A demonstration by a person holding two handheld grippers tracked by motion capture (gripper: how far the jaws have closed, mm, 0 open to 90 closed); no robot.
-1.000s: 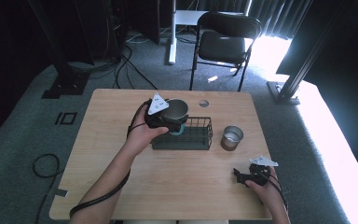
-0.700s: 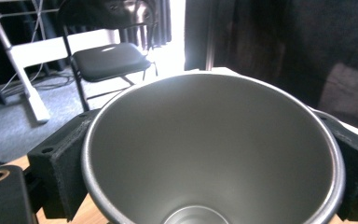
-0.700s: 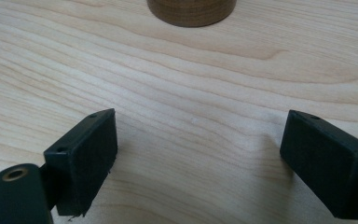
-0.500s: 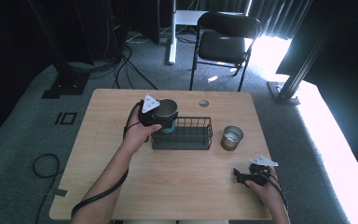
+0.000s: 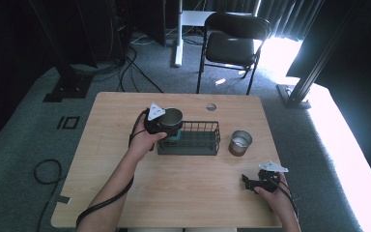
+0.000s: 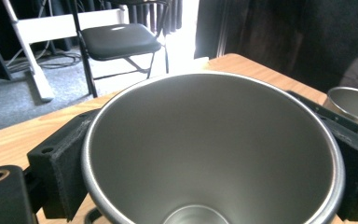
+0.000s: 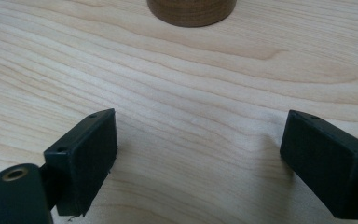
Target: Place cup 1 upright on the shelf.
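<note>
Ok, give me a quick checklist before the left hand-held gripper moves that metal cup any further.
1. Grip on cup: left hand-held gripper has its jaws on both sides of the steel cup: ok.
2. Cup upright, mouth up: ok.
3. Cup contents: looks empty: ok.
4. Cup lifted free of the wire basket: cannot tell; it sits at the basket's left end.
5. Second cup stands apart, right of basket: ok.
6. Right hand-held gripper open, low over bare table, out of the way: ok.

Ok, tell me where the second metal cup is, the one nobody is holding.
In the high view the free metal cup stands upright on the table, just right of the wire basket.
</note>
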